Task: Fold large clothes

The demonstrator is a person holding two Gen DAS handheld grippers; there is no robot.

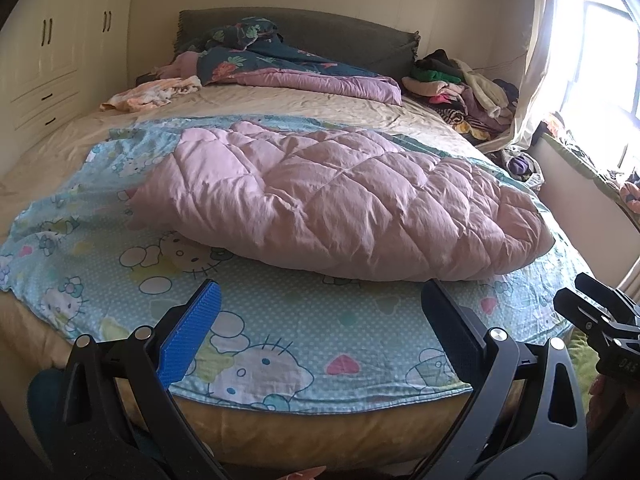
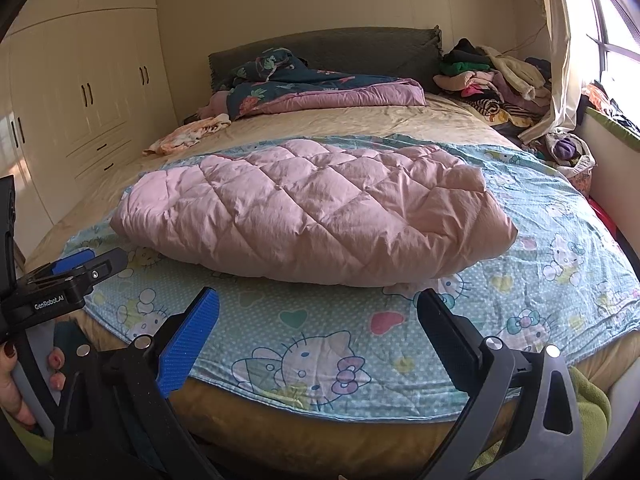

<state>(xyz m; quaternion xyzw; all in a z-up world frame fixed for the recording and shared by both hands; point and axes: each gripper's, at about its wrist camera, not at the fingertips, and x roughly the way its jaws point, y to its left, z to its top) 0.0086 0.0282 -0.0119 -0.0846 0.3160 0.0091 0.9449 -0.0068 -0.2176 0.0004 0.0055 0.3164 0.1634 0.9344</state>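
A pink quilted coat (image 1: 340, 204) lies in a puffy, already doubled bundle across the middle of a blue cartoon-print sheet (image 1: 288, 336) spread on the bed (image 1: 280, 100). Its long folded edge faces the near side, and its right end is thicker than its left.

The left tool (image 1: 316, 332) hovers over the near edge of the sheet with its jaws spread wide and nothing between them. The right tool (image 2: 316, 332) is just beside it, equally wide open and empty. A hand (image 2: 24, 376) grips the left tool's handle at the near left of the right view.

The step in hand looks like reaching in for the next fold. To do it well, each tool should probably take one end of the near edge, biting all the padded layers together and not only the top skin, since slippery quilting tends to slide apart. Lifting both ends evenly and laying them over toward the far side would keep the bundle square. Avoid pinching the sheet underneath along with it.
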